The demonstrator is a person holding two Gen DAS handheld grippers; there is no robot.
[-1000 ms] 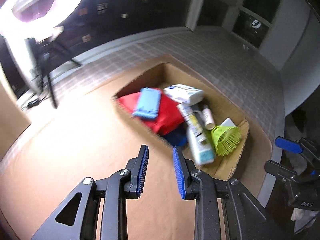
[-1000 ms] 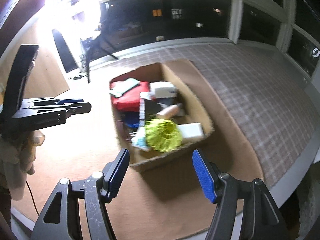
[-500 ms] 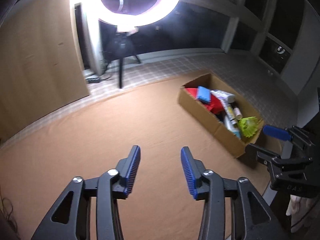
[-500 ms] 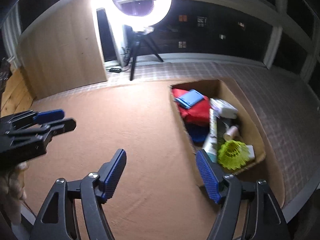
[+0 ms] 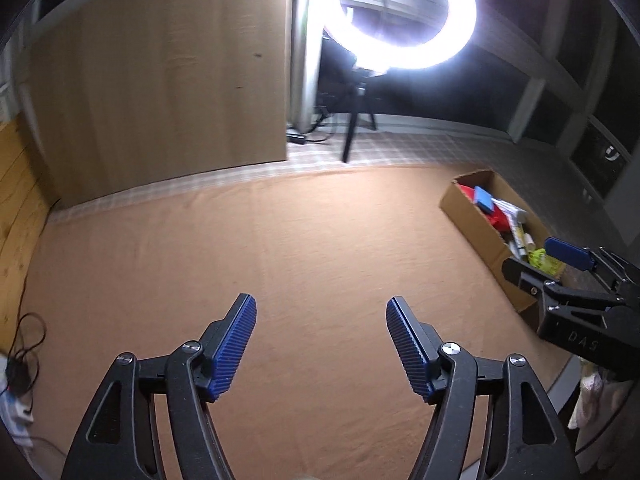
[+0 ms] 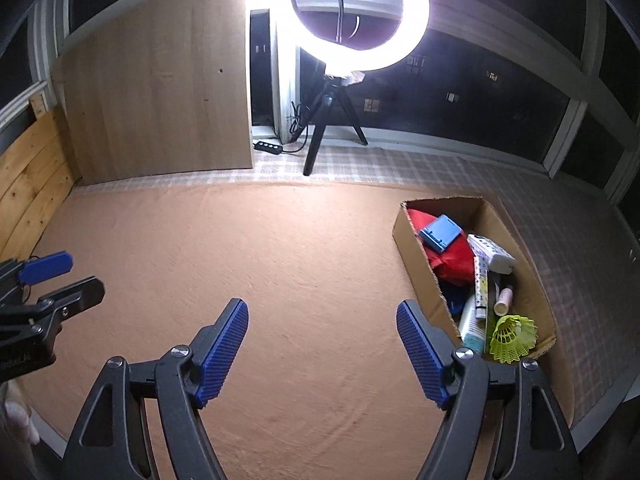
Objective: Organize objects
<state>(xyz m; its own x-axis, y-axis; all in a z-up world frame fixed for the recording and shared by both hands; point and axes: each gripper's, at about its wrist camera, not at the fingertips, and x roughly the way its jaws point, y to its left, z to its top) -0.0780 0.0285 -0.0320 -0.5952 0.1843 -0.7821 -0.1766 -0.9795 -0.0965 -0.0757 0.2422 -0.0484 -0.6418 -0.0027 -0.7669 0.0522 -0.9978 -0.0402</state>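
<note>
A cardboard box (image 6: 416, 252) stands on the orange mat at the right, also in the left wrist view (image 5: 476, 224). It holds a red pouch (image 6: 452, 260), a blue case (image 6: 442, 234), a white dotted pack (image 6: 492, 254), tubes and a yellow-green shuttlecock (image 6: 514, 334). My left gripper (image 5: 320, 344) is open and empty over bare mat, far left of the box. My right gripper (image 6: 322, 350) is open and empty, its right finger just left of the box's near corner. Each gripper shows from the side in the other's view, the left one (image 6: 44, 280) and the right one (image 5: 560, 272).
A lit ring light on a tripod (image 6: 332, 120) stands at the back. A wooden panel (image 6: 160, 108) leans behind the mat, with a power strip (image 6: 268, 146) beside it. Checked flooring (image 6: 560, 220) runs right of the mat. Cables (image 5: 24, 344) lie at the left.
Both grippers have pulled back and up from the box, and both views have swung left; the box now sits far off at the right. The left jaws have opened wider.
</note>
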